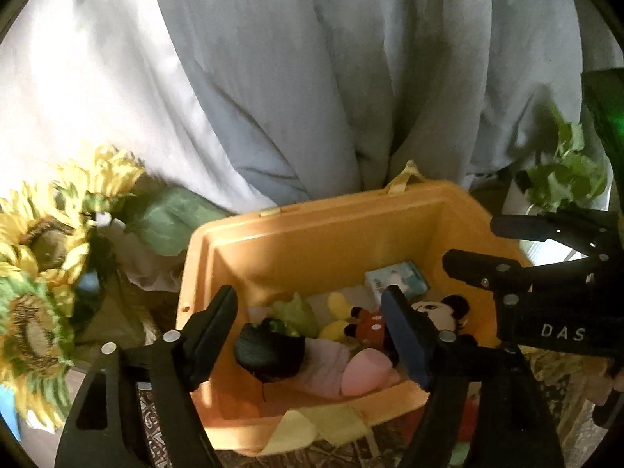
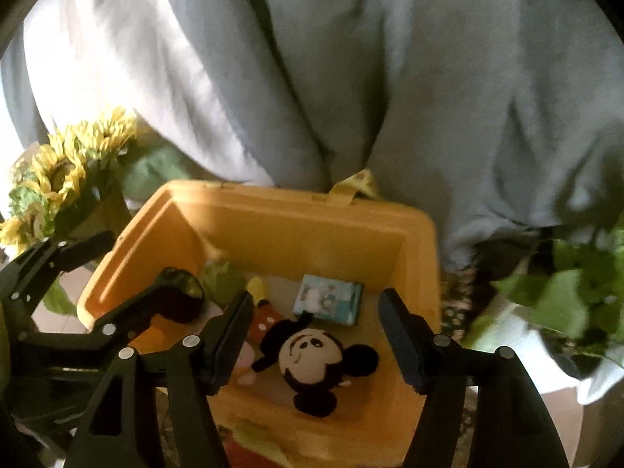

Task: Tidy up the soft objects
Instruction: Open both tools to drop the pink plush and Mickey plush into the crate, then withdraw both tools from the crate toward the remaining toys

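An open yellow plastic bin (image 1: 312,230) (image 2: 296,214) holds soft things: a Mickey Mouse plush (image 2: 312,362) (image 1: 436,312), a pink soft toy (image 1: 351,370), a black soft object (image 1: 269,351), a green piece (image 1: 292,312) and a small pale-blue packet (image 2: 329,298) (image 1: 394,277). My left gripper (image 1: 312,335) is open and empty above the bin. My right gripper (image 2: 316,343) is open and empty above the Mickey plush. The right gripper also shows at the right of the left wrist view (image 1: 518,249). The left gripper also shows at the left of the right wrist view (image 2: 113,277).
A grey-blue curtain (image 1: 312,78) hangs behind the bin. Artificial sunflowers (image 1: 43,253) (image 2: 62,171) stand left of the bin. A green leafy plant (image 2: 565,296) (image 1: 565,171) in a white pot stands to the right. A yellow strap (image 1: 323,425) lies over the bin's near rim.
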{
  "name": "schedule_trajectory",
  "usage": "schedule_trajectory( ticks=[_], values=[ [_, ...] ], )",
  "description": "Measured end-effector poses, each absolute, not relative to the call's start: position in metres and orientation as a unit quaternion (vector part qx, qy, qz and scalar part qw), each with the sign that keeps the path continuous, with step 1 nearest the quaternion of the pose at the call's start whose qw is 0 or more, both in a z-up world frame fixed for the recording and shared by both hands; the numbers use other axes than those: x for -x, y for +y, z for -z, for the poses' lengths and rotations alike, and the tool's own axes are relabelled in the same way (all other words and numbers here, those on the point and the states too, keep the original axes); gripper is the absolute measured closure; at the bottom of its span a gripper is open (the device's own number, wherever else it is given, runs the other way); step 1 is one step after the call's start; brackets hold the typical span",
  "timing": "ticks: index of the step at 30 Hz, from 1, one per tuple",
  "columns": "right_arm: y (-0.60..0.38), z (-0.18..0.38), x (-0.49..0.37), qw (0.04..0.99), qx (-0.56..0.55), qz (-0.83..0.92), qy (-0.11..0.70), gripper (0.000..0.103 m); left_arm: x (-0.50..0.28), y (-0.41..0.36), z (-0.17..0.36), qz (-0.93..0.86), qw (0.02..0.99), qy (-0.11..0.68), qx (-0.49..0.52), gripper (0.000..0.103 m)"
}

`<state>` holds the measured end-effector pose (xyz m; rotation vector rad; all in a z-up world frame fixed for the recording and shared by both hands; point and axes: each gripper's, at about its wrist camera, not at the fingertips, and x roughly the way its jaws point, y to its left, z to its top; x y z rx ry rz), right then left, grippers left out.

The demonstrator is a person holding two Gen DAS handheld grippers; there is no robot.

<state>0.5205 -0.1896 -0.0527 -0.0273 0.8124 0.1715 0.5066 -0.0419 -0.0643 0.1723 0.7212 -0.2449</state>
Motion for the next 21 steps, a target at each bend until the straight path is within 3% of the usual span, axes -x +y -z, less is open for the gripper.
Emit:
schedule_trajectory(
  ticks=[21],
  values=[
    [-0.2, 0.019, -0.407, 0.946, -0.024, 0.01, 0.324, 0.026, -0.411, -0.025, 0.014, 0.122, 0.958, 0.252, -0.067, 0.01]
  ],
)
